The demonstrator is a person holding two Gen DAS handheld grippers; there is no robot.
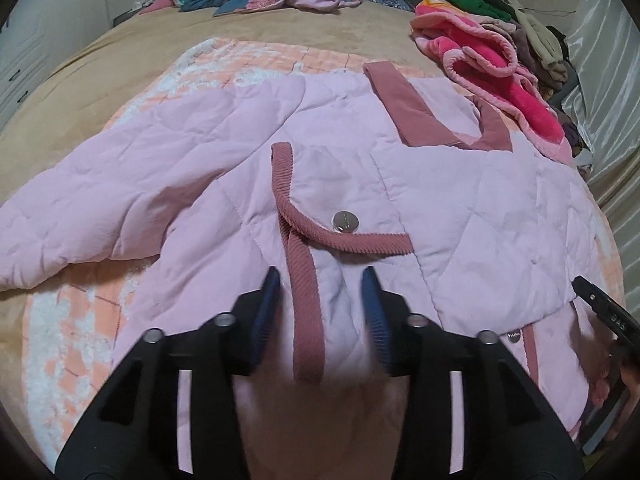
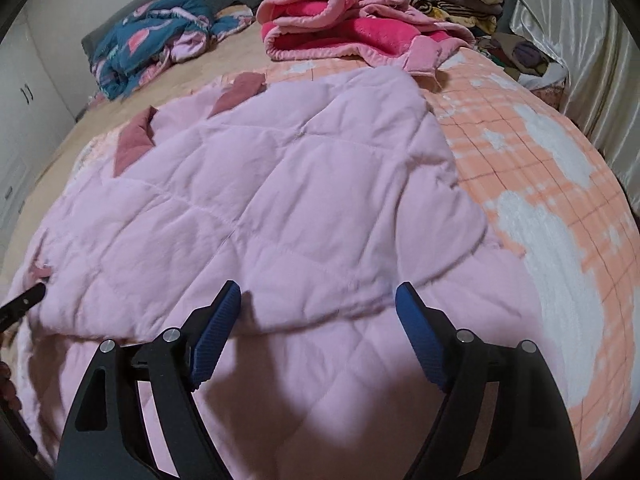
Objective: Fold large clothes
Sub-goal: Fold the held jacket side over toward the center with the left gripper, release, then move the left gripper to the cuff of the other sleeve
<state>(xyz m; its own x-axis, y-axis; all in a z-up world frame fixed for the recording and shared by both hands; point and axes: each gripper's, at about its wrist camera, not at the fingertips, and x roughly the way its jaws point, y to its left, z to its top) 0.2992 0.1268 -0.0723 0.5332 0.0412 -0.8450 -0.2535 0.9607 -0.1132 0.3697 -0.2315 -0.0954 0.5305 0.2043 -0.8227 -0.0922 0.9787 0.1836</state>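
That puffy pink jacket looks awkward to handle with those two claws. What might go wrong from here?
The left claw stands open over the dark pink trim; closing there might pinch only the trim, so the pink jacket could bunch. The folded-over panel looks puffy and might spring back open. The bright pink fleece garment touches the jacket's far edge and might get dragged along.

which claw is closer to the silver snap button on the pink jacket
Left. The left claw sits just below the snap button, straddling the corduroy trim. The right claw is off to the side over plain quilted jacket, with no button in its view.
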